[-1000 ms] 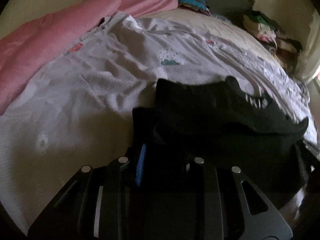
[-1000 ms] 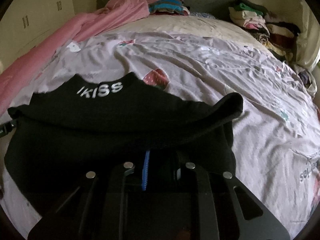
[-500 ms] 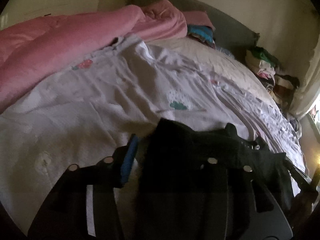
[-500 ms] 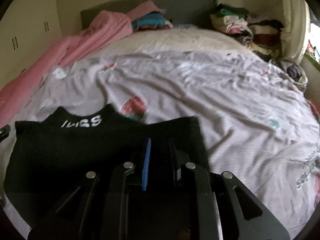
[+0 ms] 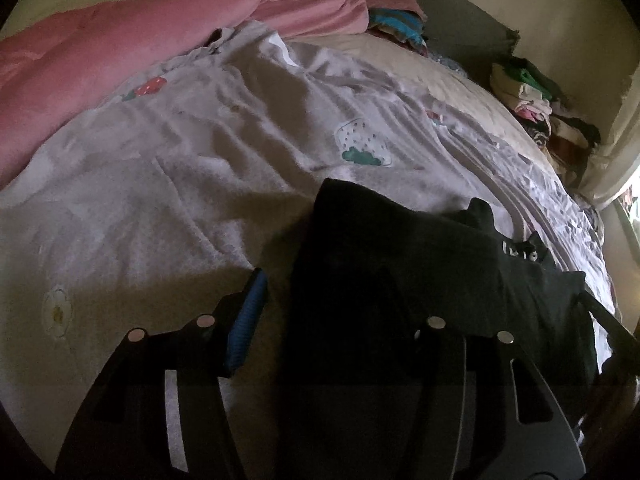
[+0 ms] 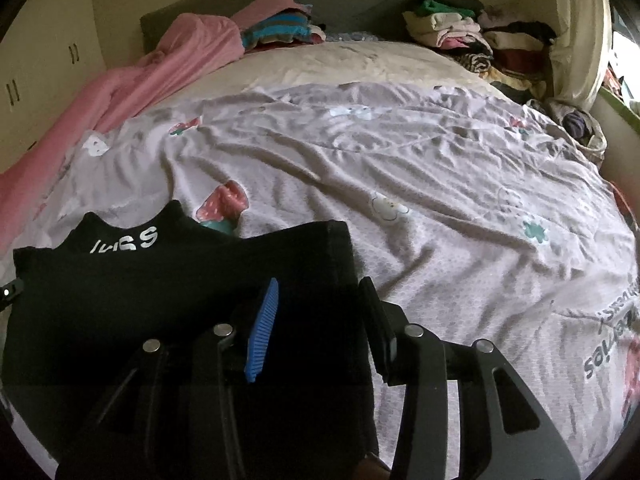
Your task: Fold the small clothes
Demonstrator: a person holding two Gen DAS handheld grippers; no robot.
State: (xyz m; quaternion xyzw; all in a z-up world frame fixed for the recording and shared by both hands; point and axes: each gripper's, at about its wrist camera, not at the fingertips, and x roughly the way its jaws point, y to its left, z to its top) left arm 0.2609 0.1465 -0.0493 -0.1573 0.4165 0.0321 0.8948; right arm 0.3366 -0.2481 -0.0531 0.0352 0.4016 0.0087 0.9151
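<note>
A small black garment (image 5: 420, 264) with white lettering (image 6: 128, 242) lies folded over on the pale printed bedsheet (image 6: 400, 160) at the near edge of the bed. My left gripper (image 5: 340, 312) is open over the garment's left edge; its blue-padded finger (image 5: 248, 320) is over the sheet and the other finger is over the black cloth. My right gripper (image 6: 320, 320) is open over the garment's right edge (image 6: 340, 264), with one finger on each side of that edge. Neither holds the cloth.
A pink blanket (image 5: 100, 56) runs along the bed's left side. Stacks of folded clothes (image 6: 472, 36) sit at the far right by the headboard, and a striped pile (image 6: 280, 30) at the far middle. A wardrobe (image 6: 36, 64) stands on the left.
Both grippers were shut on the black garment's corners and carried them over. Both have since opened and let go, and the garment now lies folded on the sheet.
</note>
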